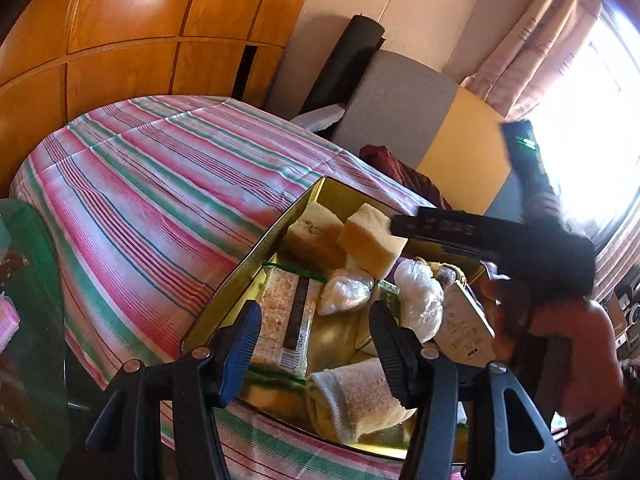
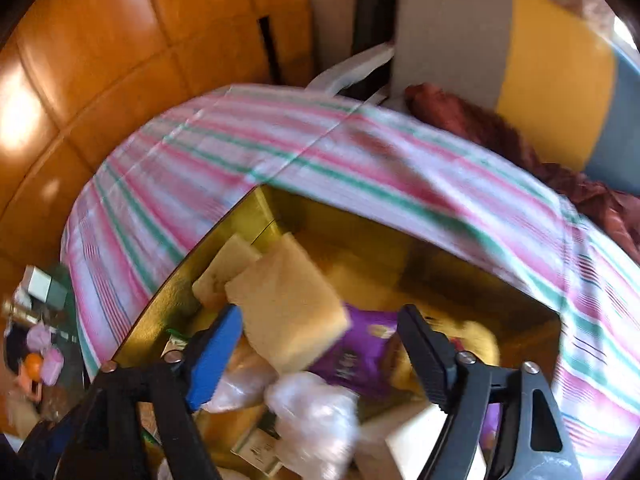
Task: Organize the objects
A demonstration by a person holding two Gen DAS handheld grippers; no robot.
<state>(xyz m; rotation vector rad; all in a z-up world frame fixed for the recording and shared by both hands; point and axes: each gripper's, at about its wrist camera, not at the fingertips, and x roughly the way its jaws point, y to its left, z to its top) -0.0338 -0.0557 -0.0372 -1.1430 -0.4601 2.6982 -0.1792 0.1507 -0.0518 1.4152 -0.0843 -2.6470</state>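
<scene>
Plainly both pairs of jaws stand spread with nothing pinched. The right gripper (image 2: 320,354) hangs over the gold tin (image 2: 168,300), its fingers either side of a yellow sponge block (image 2: 286,312) that lies tilted on a purple packet (image 2: 360,356); the pads do not press on it. The left gripper (image 1: 316,350) hovers at the tin's near end, above a wrapped cracker packet (image 1: 286,316) and a rolled sock (image 1: 352,396). By my judgement the sponge is light, soft and springy, so it will squash under a hard squeeze; take it across its flat faces, near the middle. The clear plastic bundles (image 1: 418,300) look slippery and shapeless, best caught at a bunched part. The tin sits on a striped cloth (image 1: 160,184), with a second sponge (image 1: 316,236) in its far corner
</scene>
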